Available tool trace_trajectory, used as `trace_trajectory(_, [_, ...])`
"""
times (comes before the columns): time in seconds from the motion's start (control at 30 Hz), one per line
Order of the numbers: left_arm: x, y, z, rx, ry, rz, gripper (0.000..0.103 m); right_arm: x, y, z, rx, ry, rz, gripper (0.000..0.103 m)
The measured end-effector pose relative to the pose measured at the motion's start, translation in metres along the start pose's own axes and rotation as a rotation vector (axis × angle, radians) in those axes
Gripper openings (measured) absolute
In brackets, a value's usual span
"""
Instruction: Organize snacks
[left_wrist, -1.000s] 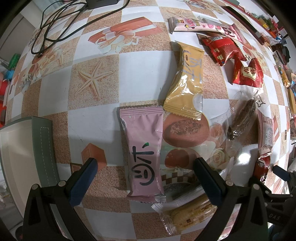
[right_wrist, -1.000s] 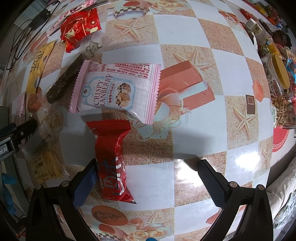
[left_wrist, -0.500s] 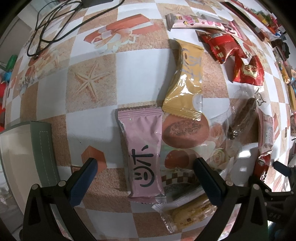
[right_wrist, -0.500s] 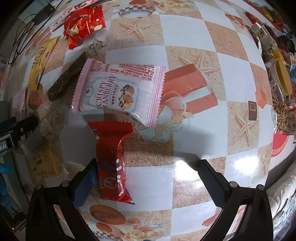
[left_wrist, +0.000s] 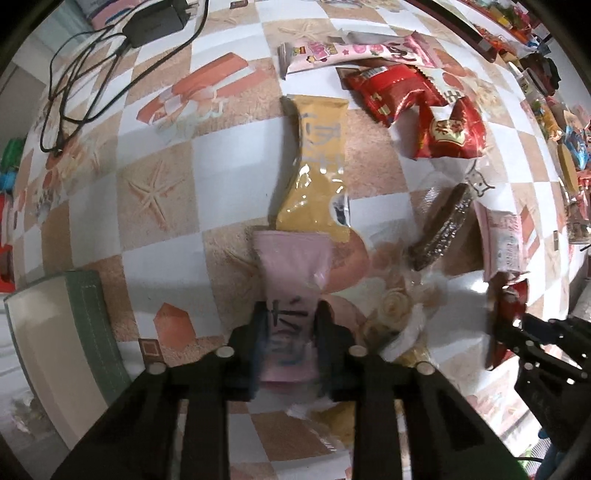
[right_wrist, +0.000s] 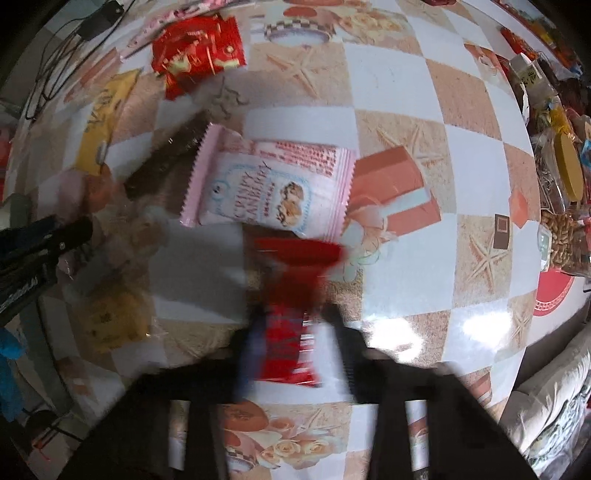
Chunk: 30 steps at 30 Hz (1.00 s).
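Observation:
Snack packets lie on a checkered tablecloth. In the left wrist view, my left gripper (left_wrist: 291, 332) points down with its jaws closing; both pads press a pink packet (left_wrist: 291, 266) at its near end. In the right wrist view, my right gripper (right_wrist: 295, 332), blurred, is shut on a red packet (right_wrist: 295, 254) just below a pink-and-white cranberry packet (right_wrist: 273, 184). A yellow packet (left_wrist: 314, 177) touches the pink one's far end. The right gripper (left_wrist: 535, 332) also shows at the left view's right edge, with the red packet (left_wrist: 506, 314).
A dark bar in clear wrap (left_wrist: 443, 225), two red packets (left_wrist: 391, 92) and a long pink packet (left_wrist: 354, 51) lie farther back. A green-edged container (left_wrist: 85, 325) sits at the left. Cables and an adapter (left_wrist: 155, 18) lie far left. Jars (right_wrist: 569, 170) crowd the right edge.
Both grippers went from wide open to closed: the left on the pink packet, the right on the red packet. Both views shifted a little across the table.

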<state>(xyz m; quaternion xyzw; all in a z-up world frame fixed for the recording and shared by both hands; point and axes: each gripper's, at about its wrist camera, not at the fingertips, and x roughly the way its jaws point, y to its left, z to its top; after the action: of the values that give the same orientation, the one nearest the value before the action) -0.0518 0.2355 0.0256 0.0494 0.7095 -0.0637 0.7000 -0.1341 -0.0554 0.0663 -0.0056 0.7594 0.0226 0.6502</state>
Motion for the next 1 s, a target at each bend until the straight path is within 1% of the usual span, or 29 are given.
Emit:
trace_trajectory(0.07, [-0.002, 0.002, 0.001, -0.008, 0.0, -0.021, 0.026, 0.0, -0.003, 0.005, 0.023, 0.012, 0.033, 0.023])
trace_trajectory(0.23, [-0.016, 0.014, -0.012, -0.03, -0.019, -0.068, 0.026, -0.001, -0.015, 0.003, 0.059, 0.02, 0.108, 0.023])
trace_trajectory(0.43, [-0.028, 0.028, -0.028, -0.055, -0.017, -0.108, 0.025, -0.008, -0.019, -0.005, 0.068, 0.012, 0.162, 0.023])
trace_trajectory(0.6, [-0.035, 0.037, -0.039, -0.074, -0.011, -0.12, 0.025, -0.014, -0.019, -0.007, 0.071, 0.01, 0.188, 0.023])
trace_trajectory(0.63, [-0.037, 0.038, -0.039, -0.074, -0.014, -0.118, 0.025, -0.015, -0.017, -0.012, 0.069, 0.008, 0.188, 0.023])
trace_trajectory(0.7, [-0.036, 0.036, -0.055, -0.076, -0.018, -0.114, 0.025, -0.015, -0.014, -0.013, 0.065, 0.009, 0.18, 0.023])
trace_trajectory(0.77, [-0.038, 0.037, -0.061, -0.082, -0.02, -0.119, 0.025, -0.014, -0.013, -0.014, 0.069, 0.01, 0.186, 0.024])
trace_trajectory(0.8, [-0.04, 0.038, -0.064, -0.085, -0.022, -0.122, 0.025, -0.01, -0.008, -0.024, 0.075, 0.007, 0.177, 0.024])
trace_trajectory(0.83, [-0.042, 0.041, -0.069, -0.088, -0.025, -0.124, 0.025, -0.009, -0.014, -0.029, 0.086, 0.006, 0.163, 0.029])
trace_trajectory(0.87, [-0.043, 0.044, -0.076, -0.091, -0.028, -0.125, 0.025, -0.009, -0.018, -0.033, 0.102, 0.002, 0.158, 0.038])
trace_trajectory(0.9, [-0.04, 0.037, -0.088, -0.095, -0.032, -0.127, 0.025, -0.01, -0.021, -0.038, 0.119, -0.004, 0.148, 0.073])
trace_trajectory(0.93, [-0.041, 0.036, -0.087, -0.096, -0.034, -0.129, 0.025, -0.011, -0.023, -0.037, 0.131, -0.014, 0.138, 0.081])
trace_trajectory(1.0, [-0.047, 0.042, -0.095, -0.098, -0.04, -0.131, 0.025, -0.009, -0.026, -0.032, 0.144, -0.035, 0.128, 0.081])
